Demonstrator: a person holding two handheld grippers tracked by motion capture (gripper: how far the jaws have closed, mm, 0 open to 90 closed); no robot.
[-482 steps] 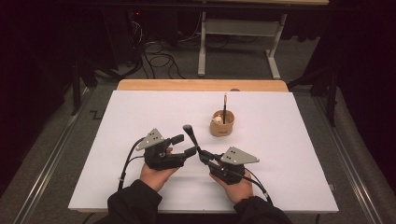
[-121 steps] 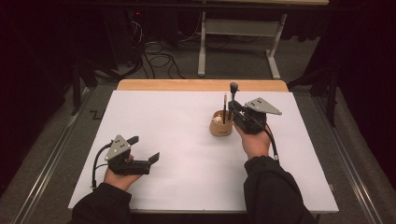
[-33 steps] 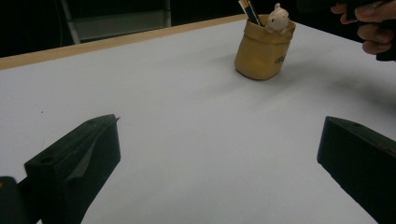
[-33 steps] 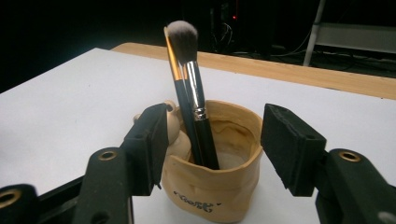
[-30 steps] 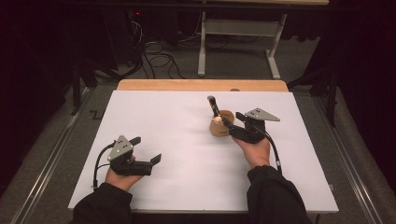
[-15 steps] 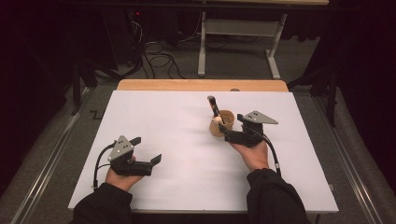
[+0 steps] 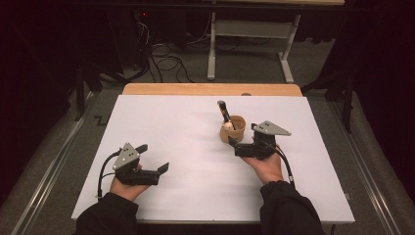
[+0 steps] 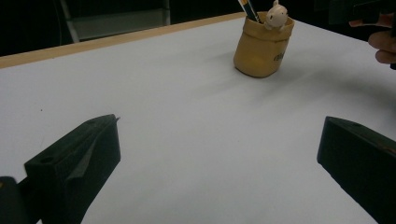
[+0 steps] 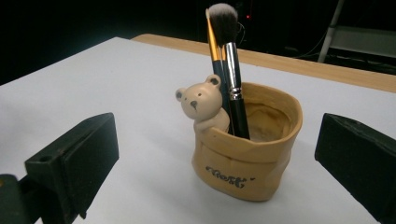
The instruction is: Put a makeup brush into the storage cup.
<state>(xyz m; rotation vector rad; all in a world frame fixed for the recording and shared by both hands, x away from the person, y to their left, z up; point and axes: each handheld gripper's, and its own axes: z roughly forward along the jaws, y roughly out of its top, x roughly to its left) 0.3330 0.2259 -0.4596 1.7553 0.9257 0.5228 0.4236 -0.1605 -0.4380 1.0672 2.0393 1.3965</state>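
Now the right gripper has just been opening its jaws wide, nothing between them, beside the cup. Pulling back carelessly could tip the cup with its brushes. The left gripper is wide open too.

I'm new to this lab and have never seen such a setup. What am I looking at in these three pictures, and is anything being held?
No robot here: a person sits at a white table and holds a hand-operated gripper in each hand. The high view looks down from above. The other two pictures come from small cameras riding on the grippers, each looking out between its own two black fingers.

On the table stands a tan holder with a little bear figure on its rim. Inside stand a black makeup brush and a thinner brush with a gold band.

The right gripper is beside the holder; its jaws have just been opening, and nothing is between them. The left gripper rests open farther away, holding nothing.
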